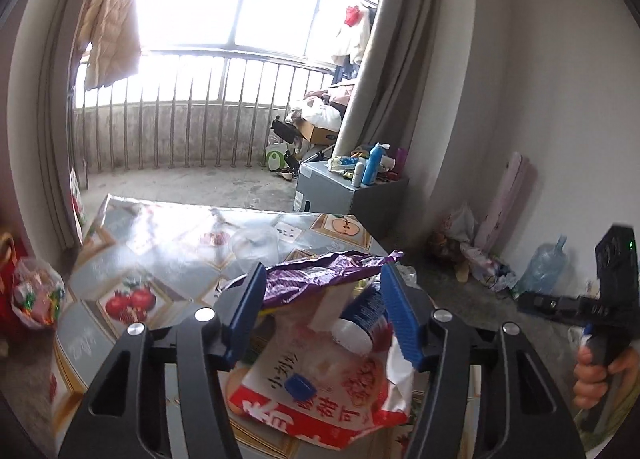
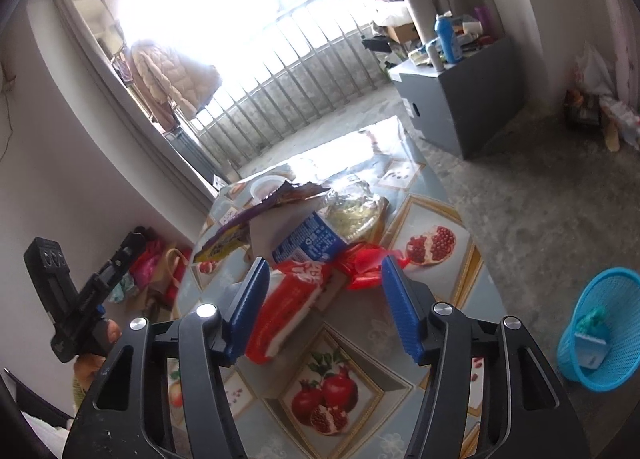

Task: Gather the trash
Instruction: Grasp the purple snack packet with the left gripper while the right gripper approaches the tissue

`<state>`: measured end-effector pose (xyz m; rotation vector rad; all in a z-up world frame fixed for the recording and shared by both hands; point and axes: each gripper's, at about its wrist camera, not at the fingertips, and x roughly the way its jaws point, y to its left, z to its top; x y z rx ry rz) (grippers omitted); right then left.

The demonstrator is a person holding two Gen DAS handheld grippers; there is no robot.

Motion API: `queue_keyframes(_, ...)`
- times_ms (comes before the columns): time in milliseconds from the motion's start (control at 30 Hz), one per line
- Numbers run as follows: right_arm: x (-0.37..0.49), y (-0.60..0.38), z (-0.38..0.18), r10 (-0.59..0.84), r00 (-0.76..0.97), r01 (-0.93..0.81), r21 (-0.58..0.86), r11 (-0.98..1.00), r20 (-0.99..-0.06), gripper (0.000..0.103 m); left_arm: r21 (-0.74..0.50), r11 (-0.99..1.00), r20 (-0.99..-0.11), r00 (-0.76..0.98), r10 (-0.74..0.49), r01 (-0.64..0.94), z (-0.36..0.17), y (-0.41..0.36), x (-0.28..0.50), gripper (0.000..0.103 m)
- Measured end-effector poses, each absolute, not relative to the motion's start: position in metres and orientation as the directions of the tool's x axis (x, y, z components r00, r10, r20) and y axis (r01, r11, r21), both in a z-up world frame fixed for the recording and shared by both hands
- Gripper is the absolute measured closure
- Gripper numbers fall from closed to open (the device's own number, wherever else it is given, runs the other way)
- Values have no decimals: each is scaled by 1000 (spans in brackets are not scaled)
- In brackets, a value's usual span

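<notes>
Hovering over the fruit-print table (image 2: 432,215), both grippers stand part-spread, pinching nothing: left gripper (image 1: 322,313) brackets the purple wrapper (image 1: 320,273) and white-red bag (image 1: 320,387); right gripper (image 2: 324,309) should squeeze its red packet (image 2: 288,299) mid-body, then carry it to the blue basket (image 2: 612,291).

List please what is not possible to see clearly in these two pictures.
- Red and white snack bag: left wrist view, its near edge is hidden behind the left gripper.
- Blue basket: right wrist view, what lies inside is too small to name.
- Clear plastic cup: left wrist view, blurred by glare on the table.
- Blue carton: right wrist view, print too small to read.
</notes>
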<state>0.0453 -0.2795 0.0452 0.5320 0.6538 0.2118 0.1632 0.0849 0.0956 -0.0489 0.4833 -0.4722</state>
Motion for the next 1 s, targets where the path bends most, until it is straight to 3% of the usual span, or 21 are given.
queue_keyframes(267, 104, -274, 55, 482, 717, -75, 633, 771, -503, 52, -132, 898, -478, 767, -428, 419, 84, 77, 191, 56)
queue_keyframes(667, 213, -237, 26, 689, 502, -24, 788, 615, -522, 50, -315, 907, -550, 724, -415, 281, 59, 112, 242, 73)
queue_keyframes(700, 220, -232, 20, 697, 477, -5, 791, 612, -536, 52, -321, 908, -561, 718, -412, 271, 55, 113, 247, 74)
queue_keyframes(767, 225, -226, 15, 711, 446, 4, 795, 606, -544, 71, -325, 909, -574, 710, -408, 260, 50, 113, 253, 77)
queue_keyframes(867, 226, -220, 19, 723, 430, -8, 799, 601, -540, 86, -339, 900, -566, 704, -428, 274, 48, 114, 252, 78)
queue_keyframes(1000, 223, -218, 28, 741, 426, -26, 812, 584, -519, 94, -347, 869, -524, 696, -491, 352, 54, 112, 242, 78)
